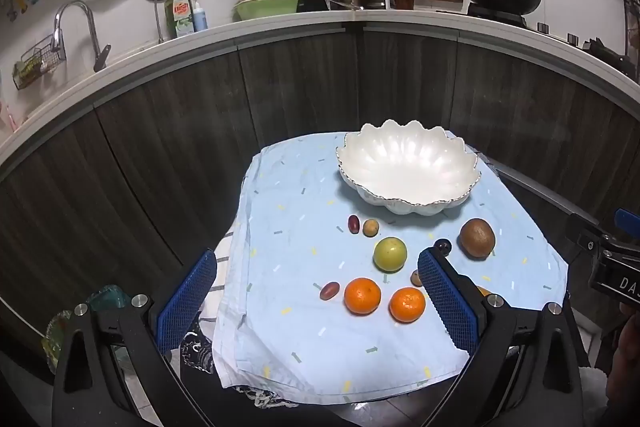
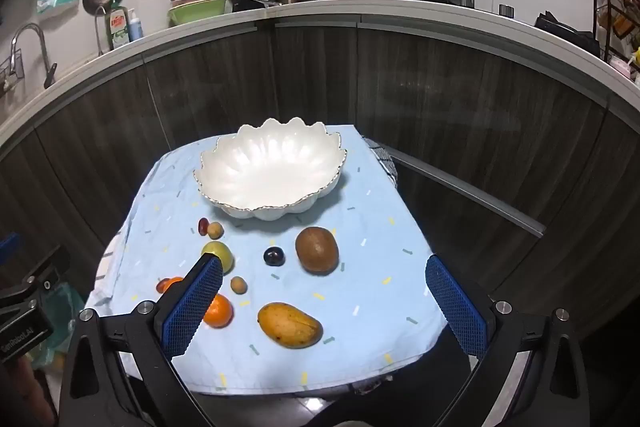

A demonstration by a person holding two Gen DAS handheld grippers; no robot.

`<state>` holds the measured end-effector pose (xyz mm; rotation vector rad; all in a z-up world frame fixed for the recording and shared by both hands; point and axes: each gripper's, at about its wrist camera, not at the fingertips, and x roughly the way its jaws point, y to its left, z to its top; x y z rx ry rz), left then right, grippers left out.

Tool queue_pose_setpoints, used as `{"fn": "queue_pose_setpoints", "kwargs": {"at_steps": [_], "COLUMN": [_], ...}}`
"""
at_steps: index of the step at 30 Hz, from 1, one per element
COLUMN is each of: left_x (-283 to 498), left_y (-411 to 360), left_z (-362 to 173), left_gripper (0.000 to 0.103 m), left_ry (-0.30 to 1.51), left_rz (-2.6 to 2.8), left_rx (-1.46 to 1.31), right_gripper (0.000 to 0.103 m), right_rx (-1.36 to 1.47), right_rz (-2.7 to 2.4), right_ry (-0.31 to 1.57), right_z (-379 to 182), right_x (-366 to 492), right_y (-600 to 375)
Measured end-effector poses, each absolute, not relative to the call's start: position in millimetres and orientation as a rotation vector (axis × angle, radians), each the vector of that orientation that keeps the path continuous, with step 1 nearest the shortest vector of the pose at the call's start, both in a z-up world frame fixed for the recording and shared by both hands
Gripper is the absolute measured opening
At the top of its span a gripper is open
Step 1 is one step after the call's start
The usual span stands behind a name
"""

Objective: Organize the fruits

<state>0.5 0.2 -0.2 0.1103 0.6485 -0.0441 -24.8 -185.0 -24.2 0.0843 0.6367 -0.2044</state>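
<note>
Left wrist view: the left gripper is held wide open above the near edge of the blue cloth, and nothing is held between its blue pads. Two oranges are seen between the pads, with a small dark red fruit just beside them. A green round fruit lies a little past them, and the white bowl is seen farther ahead, with nothing in it. A small tan fruit is partly hidden behind the right pad, and a dark round one is cut off by its tip. In the right wrist view the right gripper is also spread wide and holds nothing. A mango lies between its pads, near the left one. A brown fruit and a dark plum are seen just ahead. One orange is half covered by the left pad, and the green fruit is partly hidden behind its tip.
</note>
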Motion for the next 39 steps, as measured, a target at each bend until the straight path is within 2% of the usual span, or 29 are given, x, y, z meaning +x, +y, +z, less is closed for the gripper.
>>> {"fn": "queue_pose_setpoints", "kwargs": {"at_steps": [39], "left_x": [4.0], "left_y": [0.6], "left_z": [-8.1], "left_gripper": [0.102], "left_ry": [0.664], "left_rz": [-0.056], "left_rx": [0.103], "right_gripper": [0.103], "right_rx": [0.080], "right_rz": [-0.201], "right_ry": [0.651], "right_z": [-24.8], "right_x": [-24.7], "right_y": [-183.8]}}
